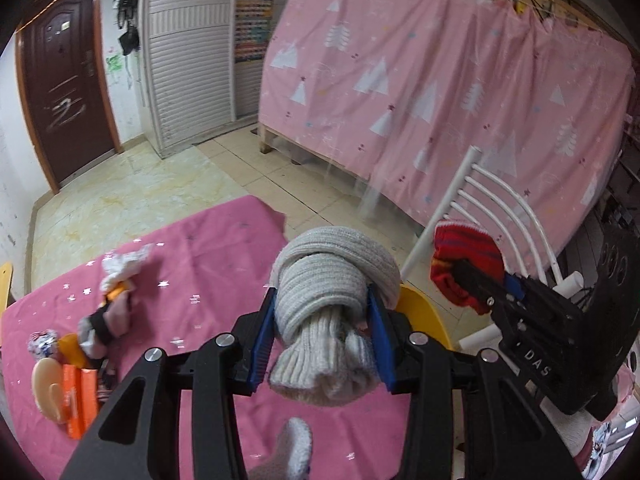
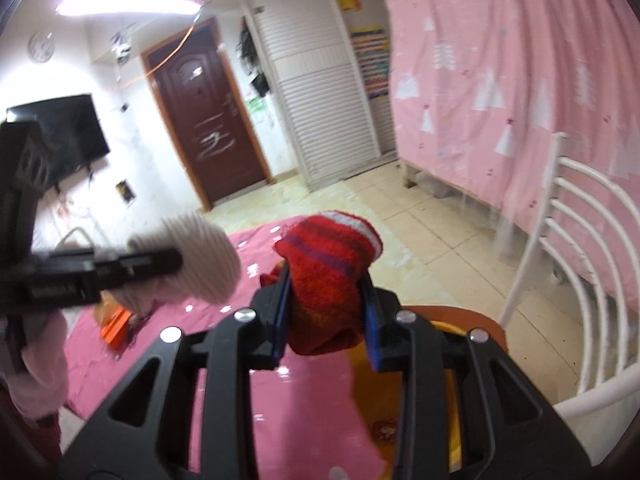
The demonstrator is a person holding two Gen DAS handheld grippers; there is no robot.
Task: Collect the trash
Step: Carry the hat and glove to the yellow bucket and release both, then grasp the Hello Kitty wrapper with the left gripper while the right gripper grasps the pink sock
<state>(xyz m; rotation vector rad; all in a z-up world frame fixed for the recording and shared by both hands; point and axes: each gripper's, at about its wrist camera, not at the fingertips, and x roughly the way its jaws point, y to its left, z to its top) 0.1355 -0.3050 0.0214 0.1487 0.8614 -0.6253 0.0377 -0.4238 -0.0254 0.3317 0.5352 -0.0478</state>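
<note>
Grip check first: pinching, with the left gripper, a rolled grey knit bundle squeezed between the blue pads, jaws part closed and pressing into the wool. Pinching, with the right gripper, a red striped knit bundle the same way. Carrying both bundles in the air above the far edge of the pink tablecloth, near a yellow tub sitting just below the right gripper.

Leaving the plainer trash on the cloth, well to the left: a crumpled tissue, an orange packet and a foil-wrapped scrap, all untouched.

Risking, from here:
- losing a bundle, since soft wool compresses and can slide out of the pads, especially the grey one, bulging well beyond the jaws and hanging loose underneath;
- knocking the two grippers together while working this close side by side;
- catching the white chair standing just beside the tub;
- dropping wide of the tub by letting go off-centre;
- possibly binning clothing rather than rubbish, if these bundles are wearable socks.

Reading "DAS" in pale letters on the right gripper's black body, seen from the left wrist. Finding only scrawled white marks on the brown door, not legible, and a wall chart too blurred to read.
</note>
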